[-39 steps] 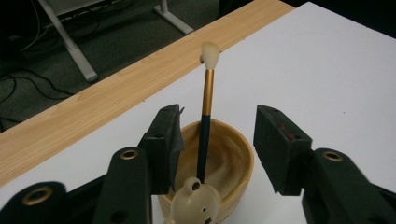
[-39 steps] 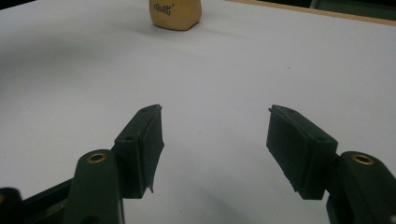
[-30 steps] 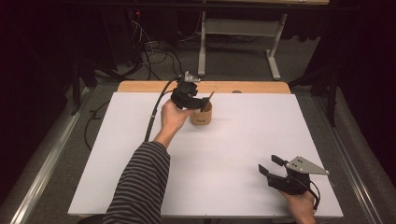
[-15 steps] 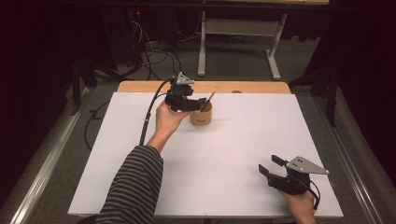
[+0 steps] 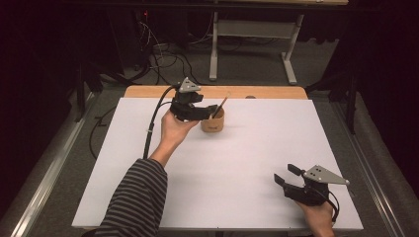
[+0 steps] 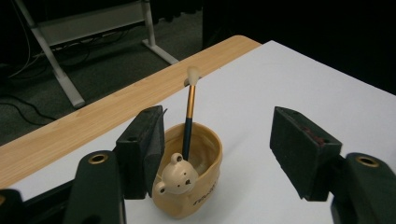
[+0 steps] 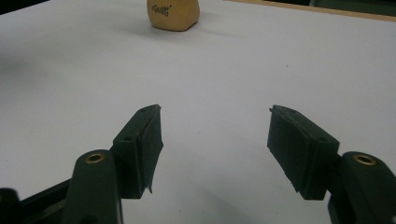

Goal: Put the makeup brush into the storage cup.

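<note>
A tan cup [image 5: 212, 122] with a small bear figure [image 6: 176, 178] on its rim stands at the far middle of the white table. A thin brush [image 5: 221, 105] leans upright inside it, pale tip up [image 6: 192, 74]. My left gripper [image 5: 211, 109] hovers just left of and above the cup. Its jaws have just been opening and stand open [image 6: 217, 135]. The cup [image 6: 196, 182] and brush sit below and beyond them, near the left jaw, with no pad pressing on them. My right gripper [image 5: 282, 174] rests open near the front right, with nothing between its jaws [image 7: 215, 112]. The cup [image 7: 173, 14] lies far ahead of it.
The white sheet [image 5: 237, 163] covers the table, with a wooden strip [image 5: 267, 92] bare along the far edge. Beyond it on the floor stand a grey desk frame [image 5: 247, 29] and loose cables [image 5: 163, 54]. The left gripper's cable [image 5: 150, 131] trails along the striped sleeve.
The left hand has drawn back a little to the left of the cup and risen slightly. The brush stays standing in the cup. The right hand has kept still.
</note>
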The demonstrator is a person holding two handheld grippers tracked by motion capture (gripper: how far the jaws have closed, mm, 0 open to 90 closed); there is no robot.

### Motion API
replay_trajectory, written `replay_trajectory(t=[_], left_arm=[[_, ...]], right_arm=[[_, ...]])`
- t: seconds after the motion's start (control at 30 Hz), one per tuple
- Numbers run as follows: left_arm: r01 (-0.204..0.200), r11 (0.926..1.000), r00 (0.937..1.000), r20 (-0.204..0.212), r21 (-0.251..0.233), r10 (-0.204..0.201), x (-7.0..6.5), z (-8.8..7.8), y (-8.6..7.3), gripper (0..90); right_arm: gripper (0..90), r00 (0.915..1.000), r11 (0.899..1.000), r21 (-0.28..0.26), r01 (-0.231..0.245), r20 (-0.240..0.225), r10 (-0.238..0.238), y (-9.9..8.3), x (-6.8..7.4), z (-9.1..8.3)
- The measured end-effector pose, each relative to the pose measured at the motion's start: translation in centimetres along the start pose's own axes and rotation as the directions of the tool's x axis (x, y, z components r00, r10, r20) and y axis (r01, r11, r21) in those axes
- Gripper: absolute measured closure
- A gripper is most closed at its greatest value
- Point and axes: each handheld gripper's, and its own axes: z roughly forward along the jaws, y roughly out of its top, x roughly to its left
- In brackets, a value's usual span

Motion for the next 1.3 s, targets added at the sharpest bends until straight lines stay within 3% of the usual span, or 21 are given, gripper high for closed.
replay_trajectory(t=[0.6,1.3], left_arm=[[-0.022,0.9994,0.9991,0.035,-0.028,0.023,-0.9,-1.4,0.0,33.2],[-0.006,0.9971,0.9988,0.048,-0.076,0.010,-0.9,-4.4,-0.9,31.7]], right_arm=[[36.1,0.9995,1.000,-0.002,-0.031,-0.002,0.031,0.0,-0.2,-0.1],[35.9,0.9995,1.000,-0.001,-0.030,-0.003,0.030,0.0,-0.1,-0.1]])
